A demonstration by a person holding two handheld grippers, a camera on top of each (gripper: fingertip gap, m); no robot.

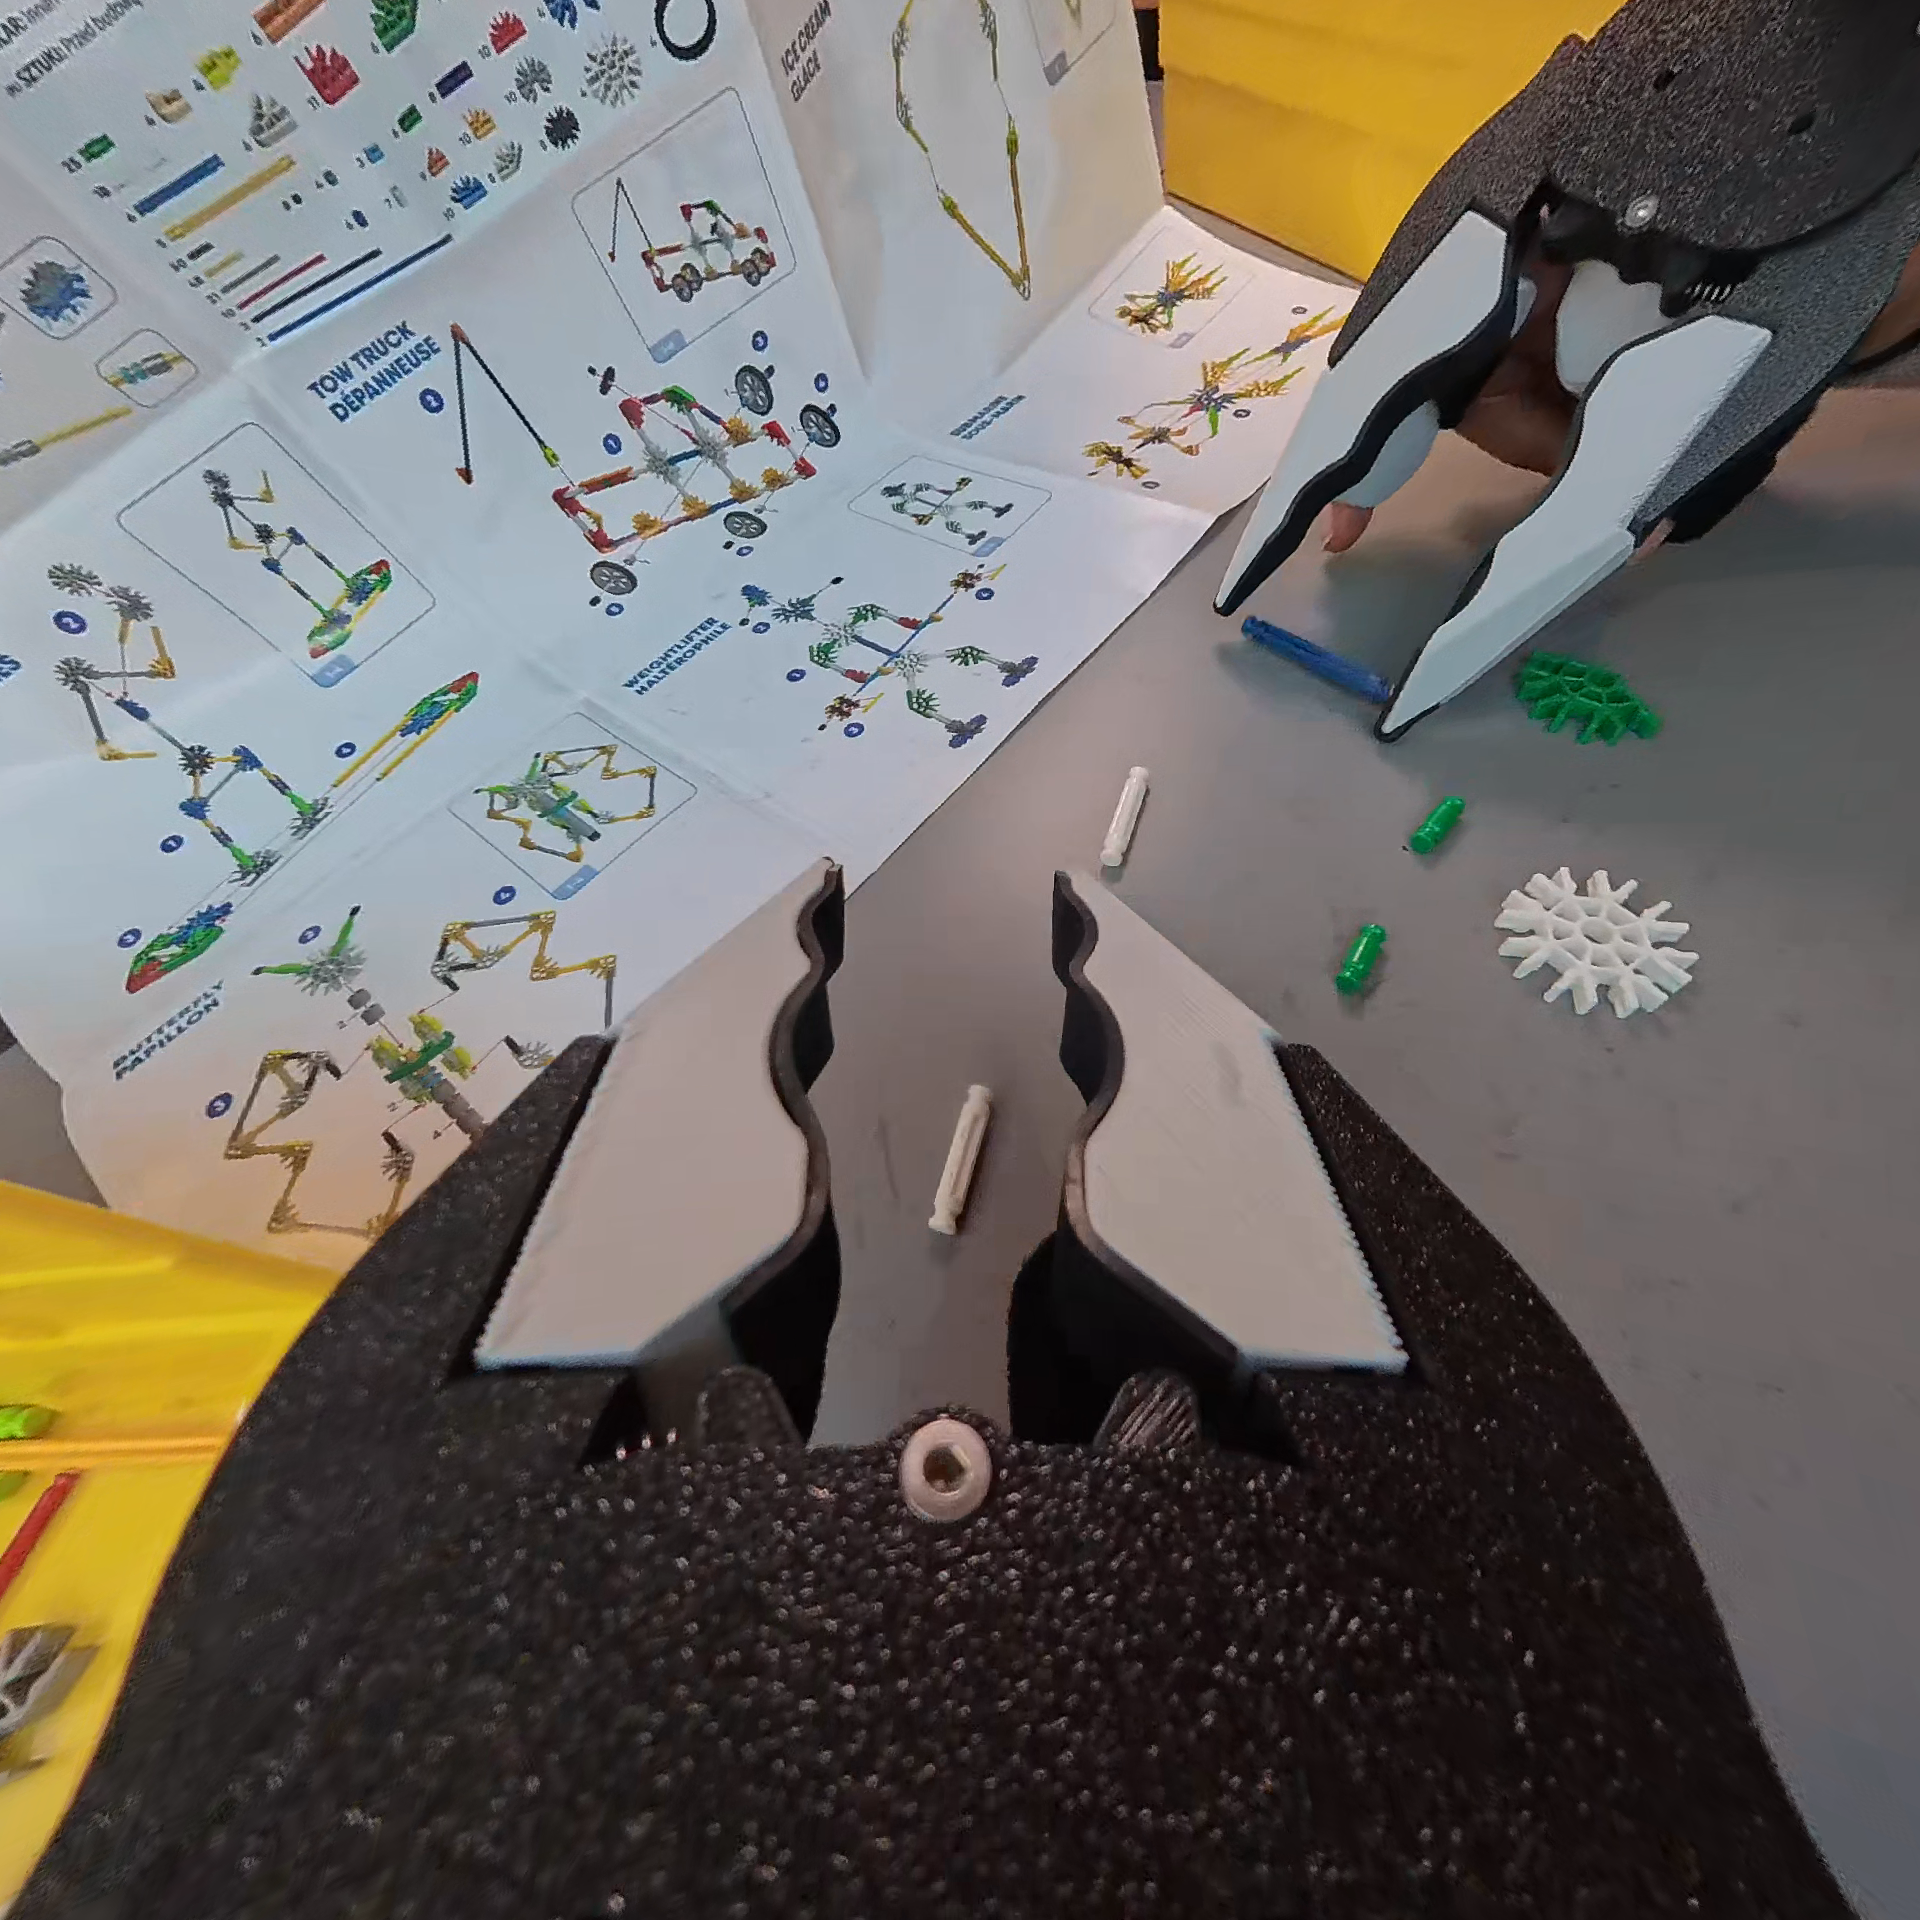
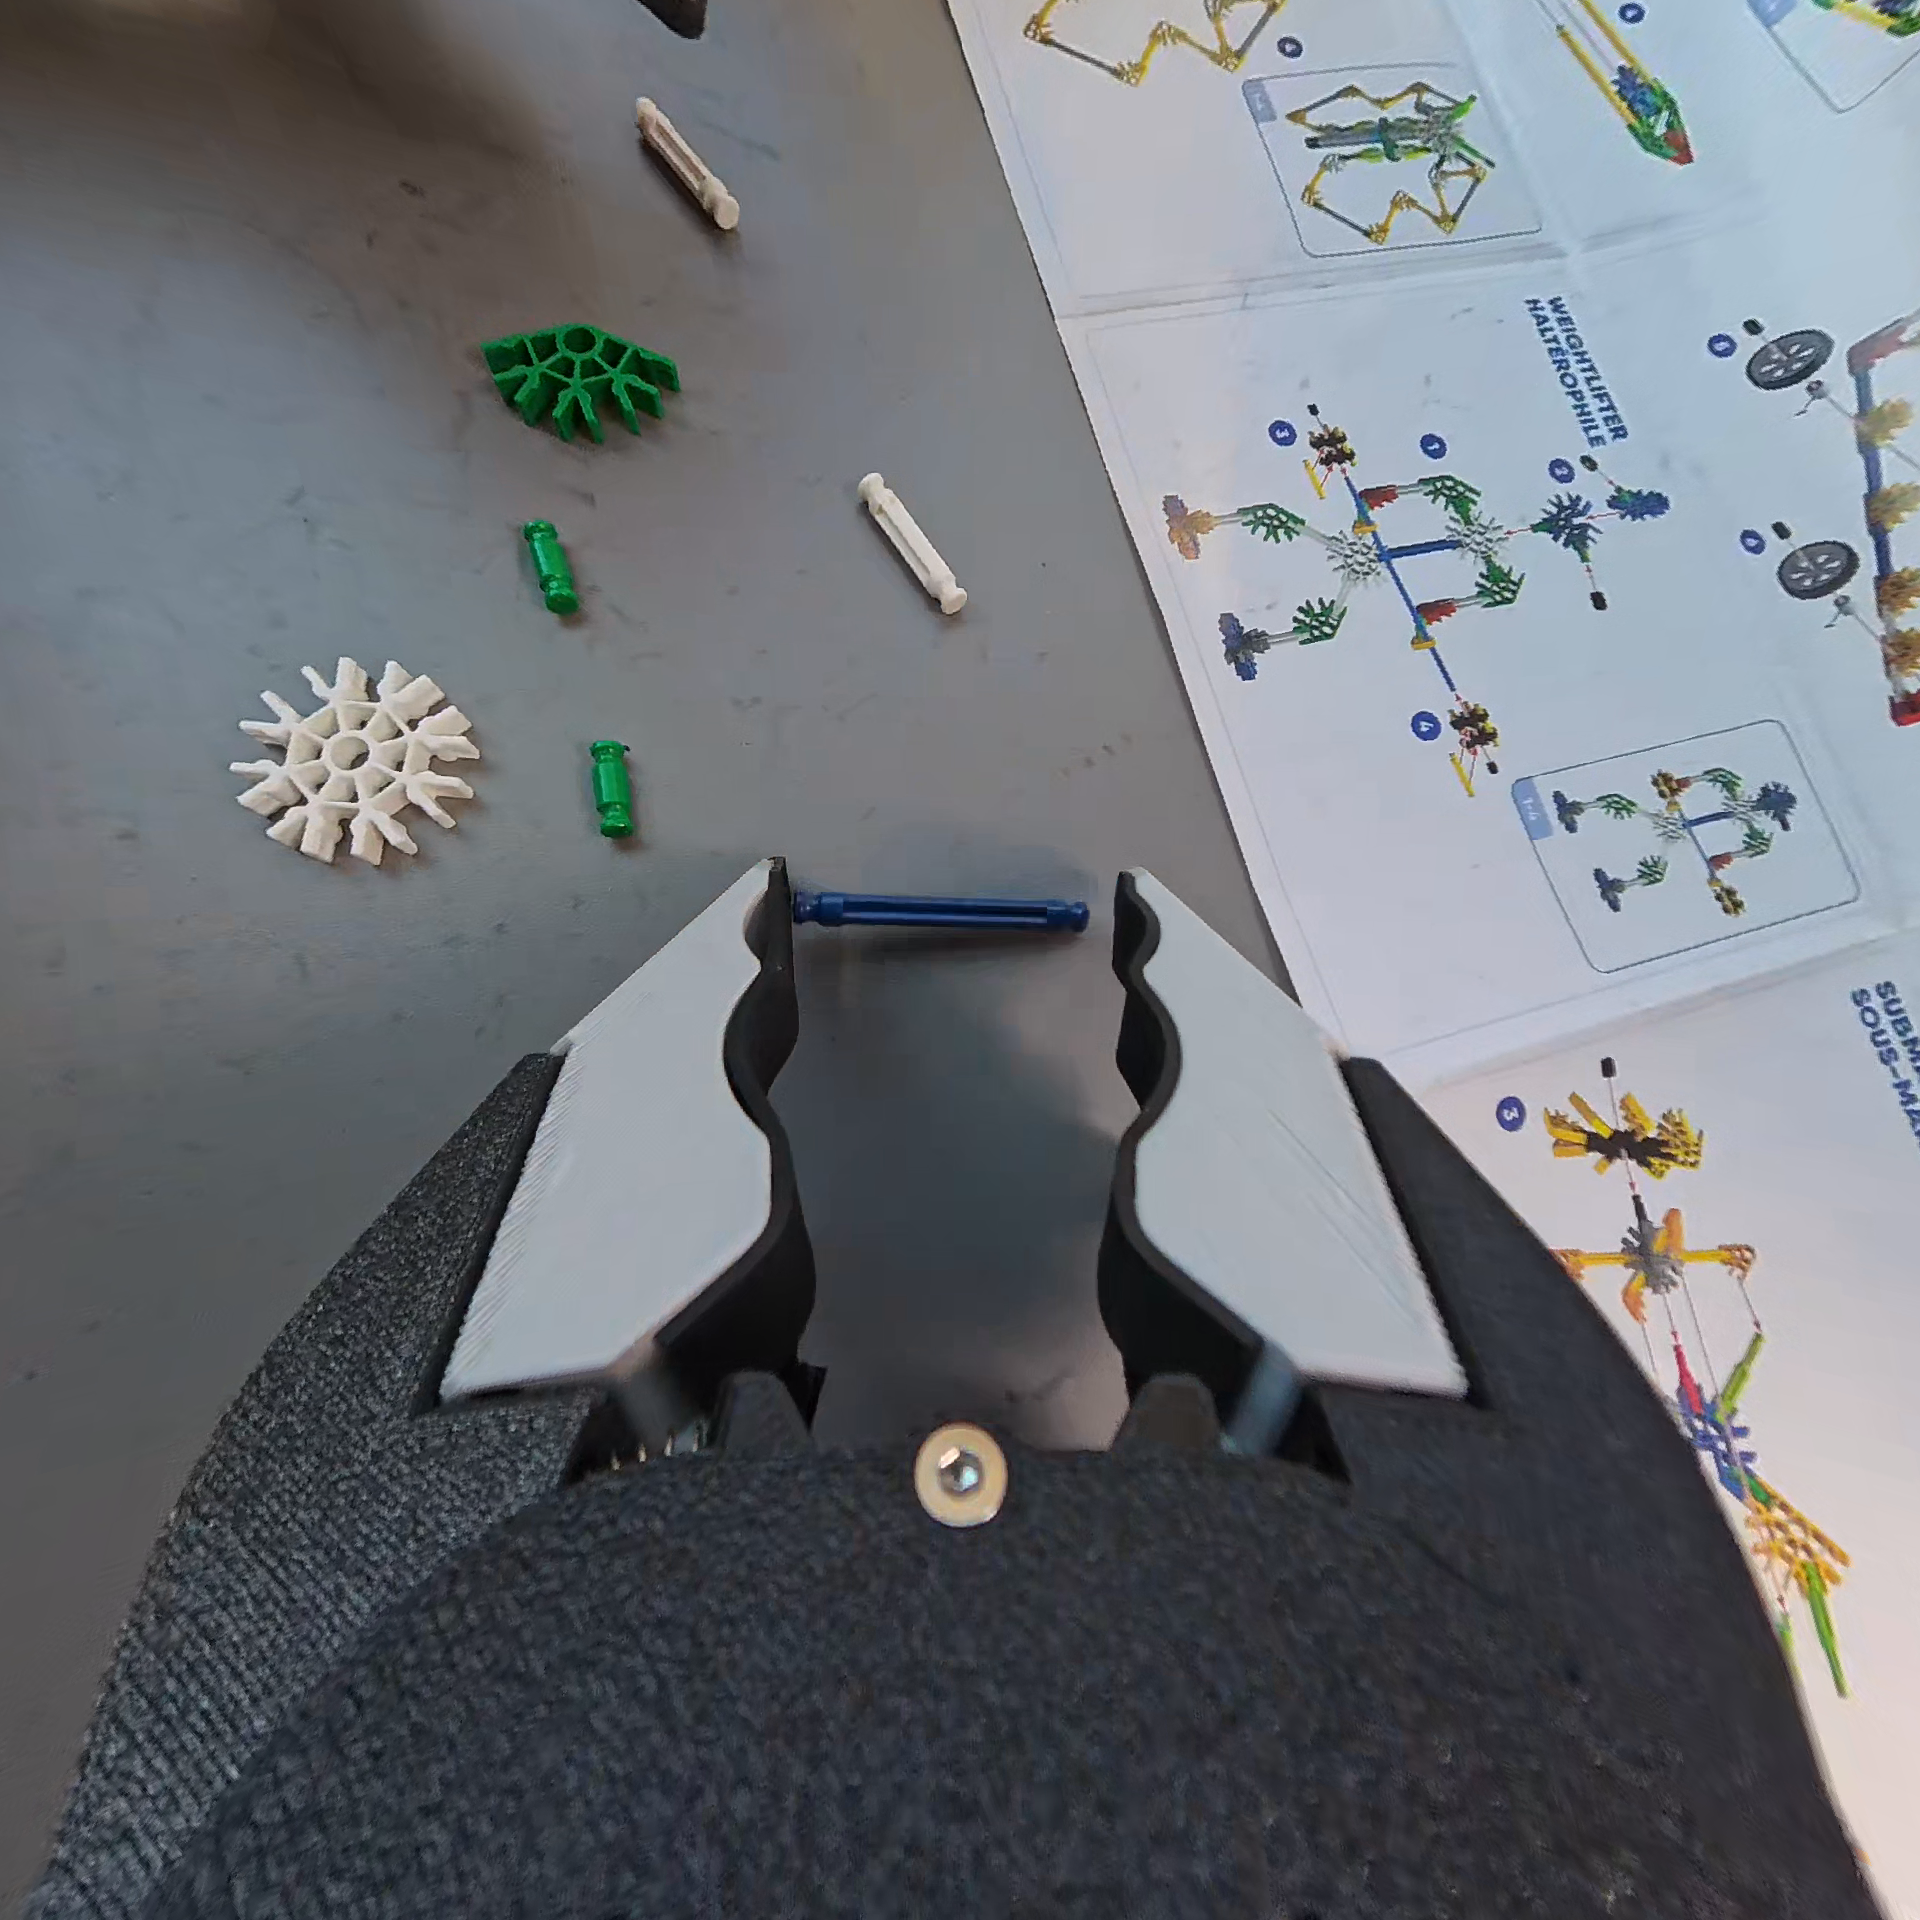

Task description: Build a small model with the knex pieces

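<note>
Two grippers, both spread wide, both empty. Right gripper low over the bench, tips bracketing the blue rod end to end; one tip at or against a rod end, the other just clear of it. Left gripper above a white rod lying lengthwise in the gap, touching neither finger.

Likely trouble: round rods on a smooth bench, so rolling or skidding away at a slight nudge from a tip; end-to-end squeeze on the blue rod prone to popping it out sideways.

Close by: second white rod beside the sheet's edge, two short green rods, green fan just beside the right gripper's outer finger, white snowflake farther out. Folded sheet along the bench's far side, just beside the left gripper's outer finger. Yellow bin at the near left corner.
</note>
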